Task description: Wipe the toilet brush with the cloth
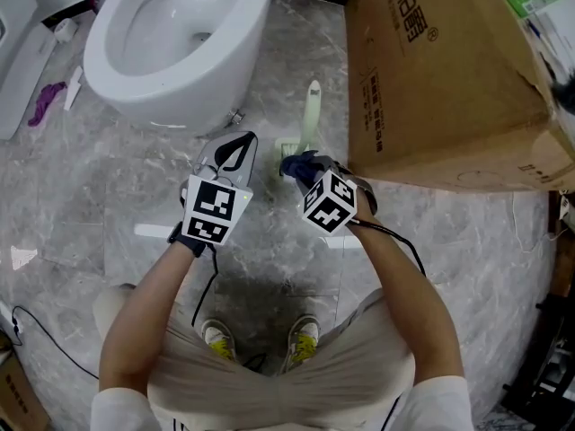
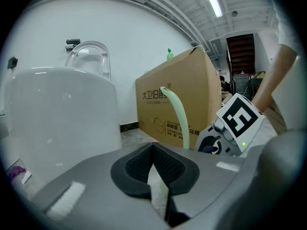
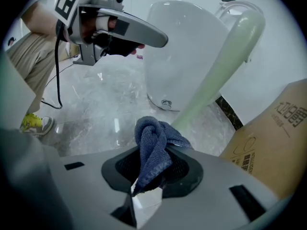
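The right gripper (image 3: pixel 149 178) is clamped on the cloth (image 3: pixel 154 145), just beside the upright toilet brush (image 3: pixel 225 61). The left gripper (image 2: pixel 156 174) is closed on nothing. The unsteadied brush may therefore be tipped by wiping pressure. Counted: two grippers, one cloth, one brush, one toilet (image 1: pixel 171 43), one cardboard box (image 1: pixel 440 70).

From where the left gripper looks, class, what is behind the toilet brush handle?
A printed cardboard box stands behind the pale green toilet brush handle. The handle covers a strip of the box's print, and the left gripper covers the brush's lower end.
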The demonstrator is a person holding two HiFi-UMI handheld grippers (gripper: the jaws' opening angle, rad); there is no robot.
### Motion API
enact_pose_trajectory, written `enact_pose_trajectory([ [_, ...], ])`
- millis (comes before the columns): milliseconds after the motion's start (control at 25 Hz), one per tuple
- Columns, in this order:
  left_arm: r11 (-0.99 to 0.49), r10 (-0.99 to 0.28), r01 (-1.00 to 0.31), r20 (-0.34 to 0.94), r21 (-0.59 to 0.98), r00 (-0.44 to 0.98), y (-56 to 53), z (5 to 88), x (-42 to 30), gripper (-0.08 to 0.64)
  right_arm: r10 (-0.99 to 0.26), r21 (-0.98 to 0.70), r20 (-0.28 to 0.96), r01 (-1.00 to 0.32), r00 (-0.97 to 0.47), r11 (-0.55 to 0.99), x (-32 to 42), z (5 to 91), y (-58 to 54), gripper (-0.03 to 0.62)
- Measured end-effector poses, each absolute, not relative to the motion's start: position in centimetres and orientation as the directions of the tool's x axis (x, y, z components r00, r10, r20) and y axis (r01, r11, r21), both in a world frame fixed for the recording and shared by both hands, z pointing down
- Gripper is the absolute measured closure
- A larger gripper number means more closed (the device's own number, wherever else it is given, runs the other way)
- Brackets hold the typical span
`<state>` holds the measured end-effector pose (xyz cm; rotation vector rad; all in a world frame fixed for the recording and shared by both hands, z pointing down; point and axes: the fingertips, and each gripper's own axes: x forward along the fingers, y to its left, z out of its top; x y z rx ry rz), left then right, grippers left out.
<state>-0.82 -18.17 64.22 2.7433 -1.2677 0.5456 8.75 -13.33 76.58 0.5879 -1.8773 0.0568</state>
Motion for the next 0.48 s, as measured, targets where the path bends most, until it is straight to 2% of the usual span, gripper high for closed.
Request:
enact_pose_trajectory([
  [160, -0.644, -0.749, -0.76, 0.278, -0.09, 0.602, -17.3, 64.4, -1.7, 0.558, -0.375, 0.205, 0.887, -0.498, -0.269, 0.843, 8.9, 78.2, -13.5, 0.488],
  [360, -0.716, -0.676, -0.688, 0.371, -0.123, 0.637, -15.0, 69.4, -0.4, 0.558, -0.379, 0.196, 0.897, -0.567, -0.225, 0.8, 9.9, 81.6, -13.3, 0.488],
  [480, -0.704, -0.686, -0.702, 0.355, -0.105, 0.635, -15.4, 69.8, 0.0, 0.558, -0.374, 0.174, 0.901, -0.603, -0.222, 0.779, 10.6, 82.1, -13.6, 0.488],
])
